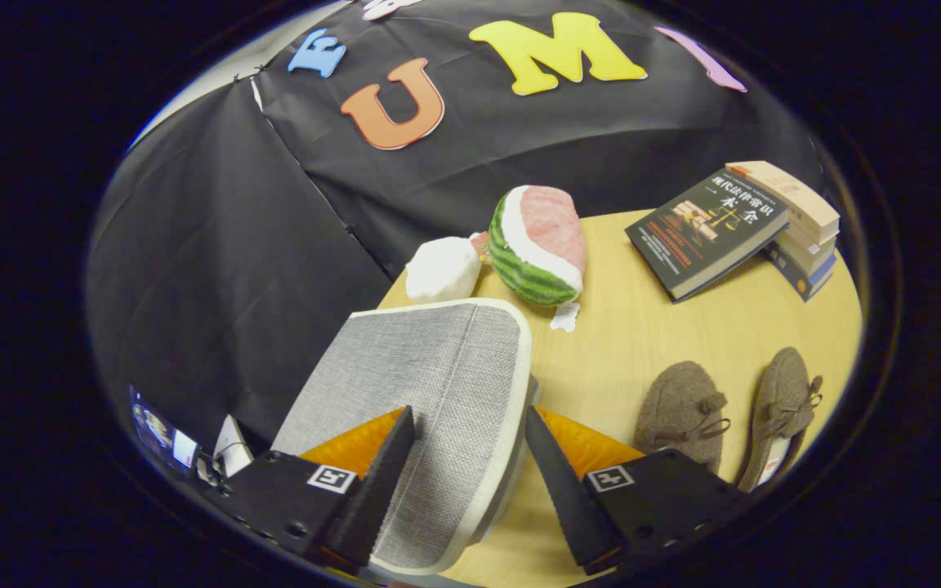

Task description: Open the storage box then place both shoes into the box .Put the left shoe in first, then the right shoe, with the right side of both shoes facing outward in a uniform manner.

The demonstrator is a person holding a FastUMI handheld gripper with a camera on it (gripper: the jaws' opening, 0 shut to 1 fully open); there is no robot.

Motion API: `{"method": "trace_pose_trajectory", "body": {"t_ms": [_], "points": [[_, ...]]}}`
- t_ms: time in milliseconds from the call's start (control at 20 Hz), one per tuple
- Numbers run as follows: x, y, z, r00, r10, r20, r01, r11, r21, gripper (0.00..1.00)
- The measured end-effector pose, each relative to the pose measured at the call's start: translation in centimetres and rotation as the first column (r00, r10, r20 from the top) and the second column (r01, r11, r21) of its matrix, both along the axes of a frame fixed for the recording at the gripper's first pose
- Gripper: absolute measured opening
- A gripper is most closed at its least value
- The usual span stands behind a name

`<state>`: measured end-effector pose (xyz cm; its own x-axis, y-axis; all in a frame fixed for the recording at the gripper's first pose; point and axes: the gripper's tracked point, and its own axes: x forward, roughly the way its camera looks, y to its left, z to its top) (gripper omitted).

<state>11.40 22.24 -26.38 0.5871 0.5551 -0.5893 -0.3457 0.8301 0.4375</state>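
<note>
The storage box shows as a grey fabric lid (438, 367) with a white rim, tilted. It fills the space between and just ahead of my fingers and reaches past the left finger. My gripper (466, 425) stands open over it; whether a finger touches the lid I cannot tell. Two brown felt shoes with small bows lie side by side on the wooden table (642, 327), to the right of my right finger. The nearer shoe (683, 412) is close beside that finger, and the other shoe (781, 400) lies further right.
Beyond the lid sit a watermelon-slice plush (540, 245) and a white plush (442, 269). A dark book (703, 233) leans on a stack of books (801, 229) at the table's far right. The black cloth wall hangs behind and to the left.
</note>
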Motion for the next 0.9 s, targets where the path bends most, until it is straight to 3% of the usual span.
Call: {"method": "trace_pose_trajectory", "body": {"t_ms": [250, 450, 500, 600, 650, 800, 850, 900], "points": [[-0.1, 0.3, -0.1, 0.996, -0.020, -0.087, 0.024, 0.999, 0.039, 0.73], [0.1, -0.4, 0.3, 0.987, -0.038, -0.158, 0.049, 0.997, 0.066, 0.46], [0.2, -0.8, 1.0, 0.986, -0.038, -0.163, 0.051, 0.996, 0.077, 0.46], [0.6, -0.7, 1.4, 0.985, -0.028, -0.169, 0.045, 0.994, 0.099, 0.33], [0.8, -0.7, 1.5, 0.983, -0.033, -0.180, 0.052, 0.994, 0.101, 0.19], [-0.2, -0.2, 2.9, 0.976, -0.006, -0.217, 0.039, 0.988, 0.149, 0.12], [0.5, 0.0, 2.7, 0.974, -0.016, -0.228, 0.049, 0.989, 0.140, 0.01], [0.4, 0.1, 2.6, 0.971, -0.014, -0.239, 0.048, 0.989, 0.137, 0.01]]}}
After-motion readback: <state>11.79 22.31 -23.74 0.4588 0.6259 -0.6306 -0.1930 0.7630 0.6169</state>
